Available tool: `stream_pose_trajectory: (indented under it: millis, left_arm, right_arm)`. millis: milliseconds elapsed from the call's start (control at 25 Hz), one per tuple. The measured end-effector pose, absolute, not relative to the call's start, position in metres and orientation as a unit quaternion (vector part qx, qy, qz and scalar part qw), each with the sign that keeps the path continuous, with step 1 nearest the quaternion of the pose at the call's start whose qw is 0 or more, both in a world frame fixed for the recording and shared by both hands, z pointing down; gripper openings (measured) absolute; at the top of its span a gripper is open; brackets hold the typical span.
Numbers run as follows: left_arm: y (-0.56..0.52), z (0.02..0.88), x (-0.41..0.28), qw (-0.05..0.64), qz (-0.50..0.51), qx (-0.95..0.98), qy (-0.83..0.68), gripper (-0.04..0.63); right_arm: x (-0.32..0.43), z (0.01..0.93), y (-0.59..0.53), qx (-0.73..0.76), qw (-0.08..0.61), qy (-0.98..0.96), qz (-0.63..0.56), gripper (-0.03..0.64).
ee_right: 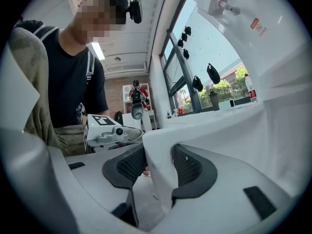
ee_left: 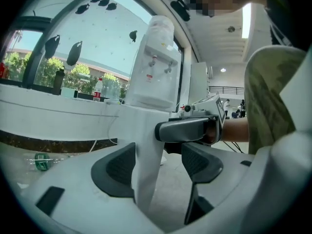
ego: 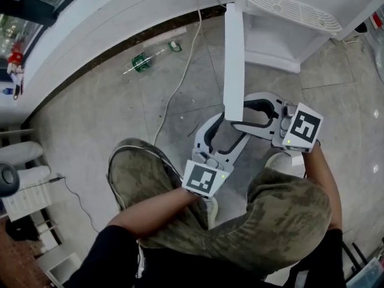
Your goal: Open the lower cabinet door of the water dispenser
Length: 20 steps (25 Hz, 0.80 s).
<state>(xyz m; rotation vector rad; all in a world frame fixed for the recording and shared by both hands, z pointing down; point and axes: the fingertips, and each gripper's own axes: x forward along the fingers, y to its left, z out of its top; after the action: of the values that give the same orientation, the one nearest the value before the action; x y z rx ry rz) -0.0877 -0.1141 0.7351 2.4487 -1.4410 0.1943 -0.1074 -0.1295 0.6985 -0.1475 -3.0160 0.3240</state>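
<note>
White cabinet door (ego: 234, 59) stands swung out from water dispenser (ego: 282, 35). Right tongs (ee_right: 156, 165) pinch its free edge to pull; left tongs (ee_left: 158, 167) gape astride it, likely guiding the swing.

Three cameras, one door edge
The head view looks steeply down on the cabinet door (ego: 234, 59). The left tongs (ee_left: 158, 167) view faces the water dispenser (ee_left: 156, 57) and the right tongs (ee_right: 158, 167) view faces back at the person (ee_right: 73, 82), both very near that shared door.
</note>
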Motion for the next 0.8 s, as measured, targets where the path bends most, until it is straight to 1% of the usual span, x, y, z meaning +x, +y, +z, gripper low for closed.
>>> stream_pose_trajectory:
  millis: [80, 200, 280, 320, 440, 800]
  left_arm:
    - [-0.116, 0.738, -0.097, 0.154, 0.068, 0.838, -0.518, 0.289]
    - [-0.122, 0.742, -0.115, 0.184, 0.053, 0.820, -0.539, 0.288]
    - [-0.126, 0.742, -0.127, 0.184, 0.051, 0.813, -0.550, 0.284]
    - [-0.128, 0.741, -0.132, 0.180, 0.050, 0.811, -0.554, 0.273]
    - [-0.129, 0.740, -0.143, 0.176, 0.043, 0.808, -0.561, 0.207]
    - [-0.129, 0.741, -0.162, 0.178, 0.044, 0.792, -0.582, 0.193]
  right_arm:
    - [-0.114, 0.698, -0.129, -0.049, 0.045, -0.991, 0.112, 0.173]
    - [-0.125, 0.698, -0.128, -0.053, 0.044, -0.991, 0.117, 0.178]
    - [-0.133, 0.699, -0.128, -0.056, 0.038, -0.991, 0.115, 0.183]
    - [-0.136, 0.699, -0.128, -0.058, 0.035, -0.991, 0.111, 0.183]
    - [-0.147, 0.698, -0.128, -0.066, 0.030, -0.992, 0.106, 0.181]
    - [-0.142, 0.697, -0.136, -0.039, 0.042, -0.992, 0.110, 0.182]
